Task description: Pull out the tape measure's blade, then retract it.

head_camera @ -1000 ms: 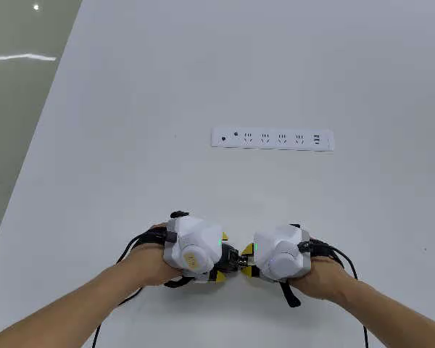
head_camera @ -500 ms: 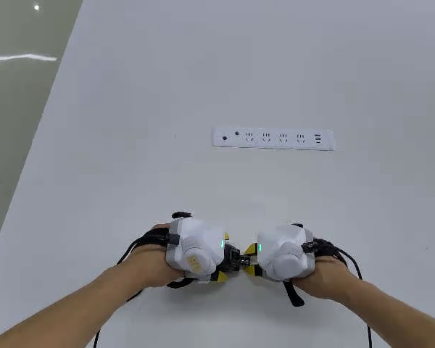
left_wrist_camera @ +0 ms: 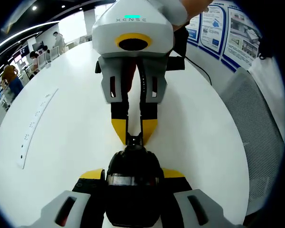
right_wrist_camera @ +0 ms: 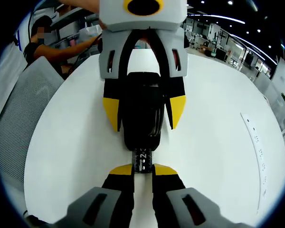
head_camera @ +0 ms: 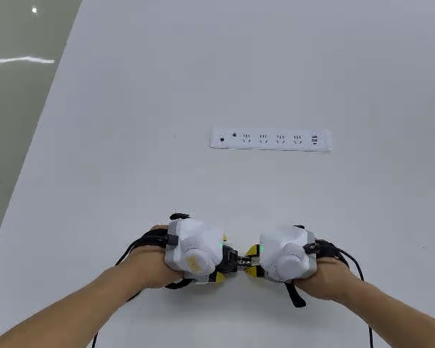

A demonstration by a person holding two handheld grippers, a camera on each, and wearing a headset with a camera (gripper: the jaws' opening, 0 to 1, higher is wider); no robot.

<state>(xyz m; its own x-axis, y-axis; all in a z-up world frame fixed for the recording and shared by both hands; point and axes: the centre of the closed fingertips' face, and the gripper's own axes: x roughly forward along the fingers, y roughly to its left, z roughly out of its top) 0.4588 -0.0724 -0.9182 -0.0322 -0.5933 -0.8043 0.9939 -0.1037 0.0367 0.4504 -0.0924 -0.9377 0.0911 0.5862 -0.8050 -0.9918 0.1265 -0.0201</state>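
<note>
Left gripper view | left tool (left_wrist_camera: 133, 173) clamps tape measure (left_wrist_camera: 133, 190) case | right tool (right_wrist_camera: 142, 169) pinches blade (right_wrist_camera: 142, 156) (barely out) | power strip (head_camera: 270, 139) at 12 o'clock

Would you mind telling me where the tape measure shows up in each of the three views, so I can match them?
Head view: low centre, tape measure between the left hand-held gripper and right hand-held gripper.
Left gripper view: bottom centre, black case in its own jaws.
Right gripper view: centre, case opposite, blade reaching its own jaws.
Shared landmark: the white power strip.
</note>
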